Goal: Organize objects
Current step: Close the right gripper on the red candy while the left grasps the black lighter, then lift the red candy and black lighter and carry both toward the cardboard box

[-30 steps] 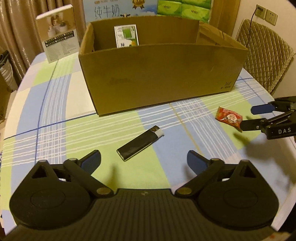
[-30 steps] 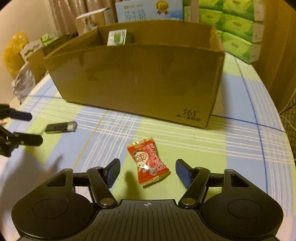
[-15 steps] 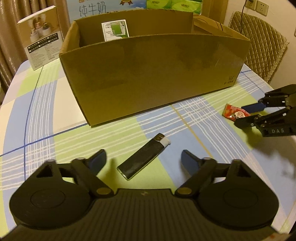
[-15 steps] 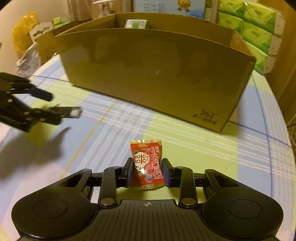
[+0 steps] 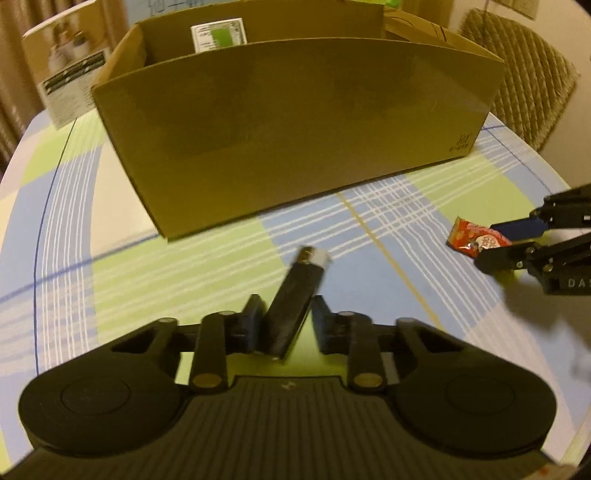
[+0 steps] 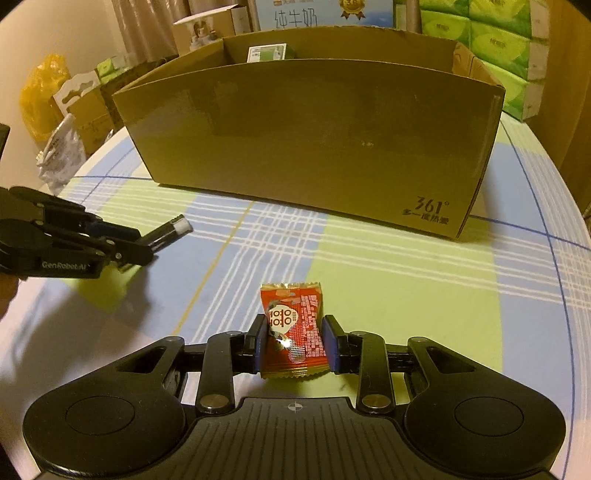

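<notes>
My left gripper (image 5: pixel 286 319) is shut on a black lighter (image 5: pixel 295 299) with a silver top, which tilts up and to the right between the jaws. It shows from the side in the right wrist view (image 6: pixel 140 245), with the lighter's tip (image 6: pixel 173 227) sticking out. My right gripper (image 6: pixel 293 341) is shut on a red candy packet (image 6: pixel 293 328), just above the tablecloth. The packet also shows in the left wrist view (image 5: pixel 476 240), at the right. An open cardboard box (image 5: pixel 295 110) stands behind both; in the right wrist view (image 6: pixel 314 136) it fills the middle.
A green-and-white carton (image 5: pixel 218 35) stands inside the box at the back. A white product box (image 5: pixel 64 85) stands at the far left of the checked tablecloth (image 5: pixel 129 266). A quilted chair (image 5: pixel 524 77) is at the right. Green tissue packs (image 6: pixel 491 48) are stacked behind.
My left gripper moved forward and closed on the lighter, which now tilts up. My right gripper closed on the candy packet and holds it.
</notes>
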The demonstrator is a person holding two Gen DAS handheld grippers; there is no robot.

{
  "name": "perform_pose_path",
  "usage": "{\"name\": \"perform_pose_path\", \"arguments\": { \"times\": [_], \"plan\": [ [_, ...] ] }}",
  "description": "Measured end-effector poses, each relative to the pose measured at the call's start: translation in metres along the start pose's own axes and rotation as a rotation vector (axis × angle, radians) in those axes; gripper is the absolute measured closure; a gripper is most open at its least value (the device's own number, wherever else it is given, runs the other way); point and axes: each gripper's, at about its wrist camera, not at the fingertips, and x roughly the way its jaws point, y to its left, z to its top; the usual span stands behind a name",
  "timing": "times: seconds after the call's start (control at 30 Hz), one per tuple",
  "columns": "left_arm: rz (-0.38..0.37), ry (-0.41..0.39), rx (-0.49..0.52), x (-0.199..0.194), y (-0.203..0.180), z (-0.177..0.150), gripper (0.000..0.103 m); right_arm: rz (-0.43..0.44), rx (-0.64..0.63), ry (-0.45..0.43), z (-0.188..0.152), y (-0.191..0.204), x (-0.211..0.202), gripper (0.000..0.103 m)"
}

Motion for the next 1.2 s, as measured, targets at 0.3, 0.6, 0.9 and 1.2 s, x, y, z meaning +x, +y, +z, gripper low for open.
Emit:
{"name": "perform_pose_path", "arguments": {
  "times": [0.3, 0.6, 0.9, 1.2],
  "plan": [
    [0.012, -0.034, -0.058, 0.002, -0.007, 0.000, 0.081, -0.013, -0.024, -0.016, -0.003, 0.005, -0.001, 0.074],
    [0.049, -0.041, -0.063, 0.002, -0.019, -0.001, 0.085, -0.030, -0.047, -0.025, -0.004, 0.008, 0.001, 0.074],
    [0.072, -0.037, -0.139, -0.008, -0.031, -0.008, 0.086, -0.047, -0.025, -0.032, -0.006, 0.008, -0.004, 0.076],
    [0.039, -0.057, -0.245, -0.046, -0.053, -0.018, 0.086, -0.051, 0.058, -0.081, -0.014, 0.018, -0.050, 0.076]
  ]
}}
